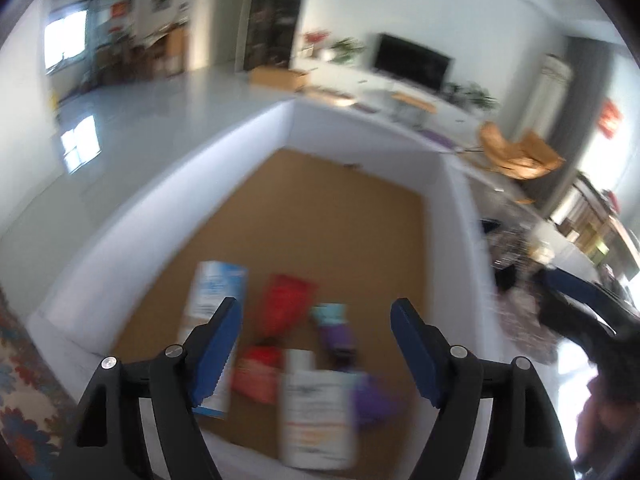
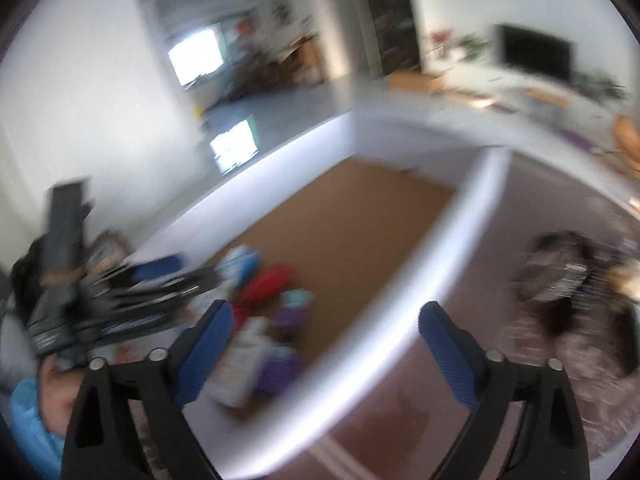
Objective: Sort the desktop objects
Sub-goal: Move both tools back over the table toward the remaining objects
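Note:
A white-walled box [image 1: 160, 216] with a brown floor holds several sorted things: a white and blue carton [image 1: 212, 292], a red pouch [image 1: 284, 304], a teal and purple packet [image 1: 332, 328], a white labelled box [image 1: 316, 412], a purple item [image 1: 372, 396]. My left gripper [image 1: 316, 344] hangs open above them, nothing between its blue pads. My right gripper [image 2: 326, 344] is wide open and empty over the box's right wall [image 2: 440, 264]. The right wrist view shows the left gripper [image 2: 120, 292] blurred at the left, above the carton [image 2: 242, 264].
Right of the box, a dark heap of loose objects [image 2: 568, 280] lies on a patterned cloth [image 2: 580, 400]. A flowered rug [image 1: 20, 380] lies left of the box. A hand and blue sleeve [image 2: 28, 420] show at the lower left. Both views are motion-blurred.

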The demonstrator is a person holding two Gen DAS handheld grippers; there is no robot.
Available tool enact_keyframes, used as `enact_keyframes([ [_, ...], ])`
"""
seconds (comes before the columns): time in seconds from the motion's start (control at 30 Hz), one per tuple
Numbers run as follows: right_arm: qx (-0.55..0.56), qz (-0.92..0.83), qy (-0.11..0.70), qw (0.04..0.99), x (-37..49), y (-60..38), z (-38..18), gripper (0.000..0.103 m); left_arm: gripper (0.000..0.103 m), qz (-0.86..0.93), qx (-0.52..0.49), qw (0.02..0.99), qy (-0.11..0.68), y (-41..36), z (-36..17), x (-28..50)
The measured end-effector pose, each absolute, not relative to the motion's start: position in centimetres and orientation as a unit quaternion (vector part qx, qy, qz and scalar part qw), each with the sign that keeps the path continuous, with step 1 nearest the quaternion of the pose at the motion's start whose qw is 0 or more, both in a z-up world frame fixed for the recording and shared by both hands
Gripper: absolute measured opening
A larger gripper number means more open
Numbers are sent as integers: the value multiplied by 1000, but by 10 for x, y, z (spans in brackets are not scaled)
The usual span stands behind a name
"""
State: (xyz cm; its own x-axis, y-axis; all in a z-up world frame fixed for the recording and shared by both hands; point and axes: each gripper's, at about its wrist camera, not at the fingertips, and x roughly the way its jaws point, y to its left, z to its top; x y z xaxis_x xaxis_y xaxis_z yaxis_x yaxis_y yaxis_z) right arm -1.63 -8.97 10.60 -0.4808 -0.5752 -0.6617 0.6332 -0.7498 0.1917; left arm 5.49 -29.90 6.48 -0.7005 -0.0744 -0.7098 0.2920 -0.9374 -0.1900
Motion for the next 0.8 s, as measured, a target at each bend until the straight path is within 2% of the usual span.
enact_keyframes([
  [0.13, 380, -894, 56, 232, -51, 1, 61, 101, 77, -927, 356, -2, 115, -212, 88, 53],
  [0.2, 421, -888, 68, 170, -66, 54, 29, 101, 86, -930, 350, -46, 101, -171, 98, 52],
  [0.23, 434, -886, 68, 150, -67, 77, 18, 101, 97, -930, 349, -64, 97, -153, 98, 50],
  [0.27, 443, -885, 67, 128, -67, 98, 7, 101, 103, -929, 349, -80, 95, -135, 97, 50],
  [0.37, 459, -882, 68, 82, -65, 150, -13, 101, 103, -917, 378, -99, 80, -84, 71, 24],
  [0.57, 456, -887, 34, 61, -72, 188, -25, 102, 103, -902, 428, -52, 19, -21, 2, -38],
  [0.8, 456, -887, 35, 57, -65, 190, -25, 103, 103, -897, 439, -23, -42, 10, -26, -67],
])
